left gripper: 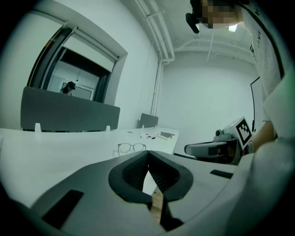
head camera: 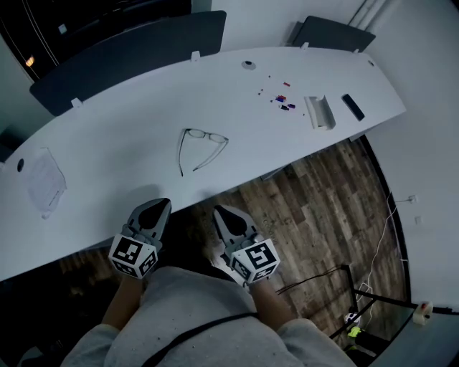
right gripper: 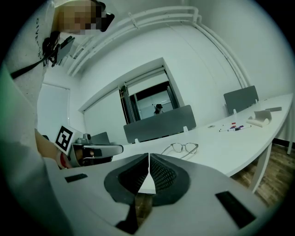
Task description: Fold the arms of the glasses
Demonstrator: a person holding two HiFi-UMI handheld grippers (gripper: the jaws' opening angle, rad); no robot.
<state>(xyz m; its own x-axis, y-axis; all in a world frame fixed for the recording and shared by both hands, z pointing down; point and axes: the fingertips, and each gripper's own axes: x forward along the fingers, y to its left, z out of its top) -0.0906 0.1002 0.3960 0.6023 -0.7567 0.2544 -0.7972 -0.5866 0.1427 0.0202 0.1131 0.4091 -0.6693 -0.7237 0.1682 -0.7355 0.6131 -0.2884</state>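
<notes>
Surface: white curved table (head camera: 107, 150), wood floor (head camera: 315, 201) below its near edge.
L tongs: left gripper (head camera: 153, 209) just short of the table edge, jaws pressed together, nothing betw. them.
R tongs: right gripper (head camera: 226, 215) beside it, jaws likewise closed, empty.
Mid: glasses (head camera: 206, 135) flat on table ahead of both grippers, well apart from them. Both arms spread open, pointing toward the pers.
Far: markers (head camera: 281, 99), white tray (head camera: 320, 112), dark bar (head camera: 352, 106) at far right end. Grey dividers (head camera: 129, 50) along back edge.
Progress: nothing done yet by the look, approach only. Left to do: fold each arm in, i.e. 2 folds.
Views: head view alone gives floor + layout from above. Gripper views alone give the closed jaws close up, ceiling pipes (right gripper: 161, 14) and a dark window (right gripper: 147, 99) behind the dividers.
</notes>
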